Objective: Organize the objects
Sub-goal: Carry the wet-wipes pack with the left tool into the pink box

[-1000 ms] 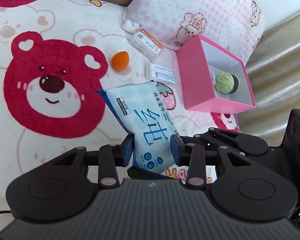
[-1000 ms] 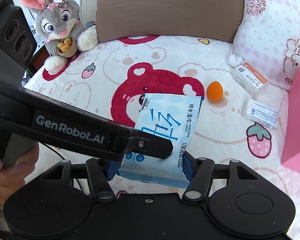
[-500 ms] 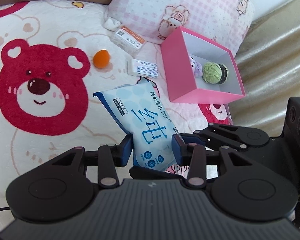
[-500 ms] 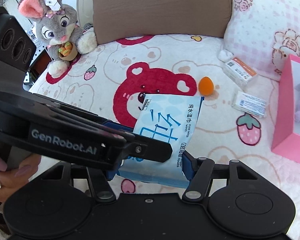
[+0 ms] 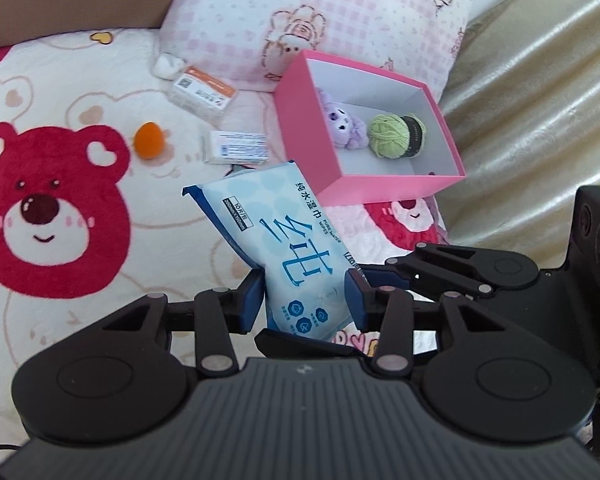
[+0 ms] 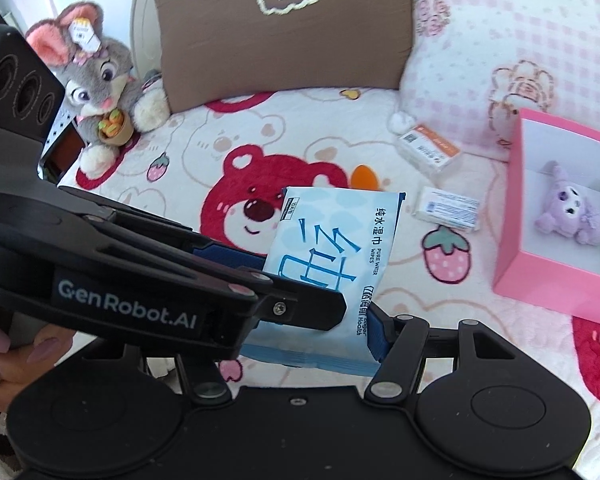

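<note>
Left gripper (image 5: 304, 298): jaws either side of the wipes pack (image 5: 292, 248) at its near end. Pads on the film, pack pinched. Right gripper (image 6: 316, 320) has the same pack across its width, clamped about half open. Its left jaw is hidden behind the other gripper. Pack hangs over the bear blanket (image 5: 60, 216), just short of the pink box (image 5: 300, 128).

Handling, my read: soft film pouch, moderately light, contents squashy, surface slick. It'll sag and bow if held by one corner. Best hold is across the short width near an end, as now; not fragile, moderate squeeze fine.

Count, left to right:
- plush rabbit (image 6: 96, 80): one
- brown cushion (image 6: 284, 28): one
- orange sponge egg (image 5: 150, 146): one
- wipes pack: one
- small white packets: two, orange-striped (image 5: 202, 90) and plain (image 5: 236, 148)
- pink checked pillow (image 5: 340, 12): one
- pink box: one, holding one purple plush (image 5: 344, 126) and one green yarn ball (image 5: 392, 136)
</note>
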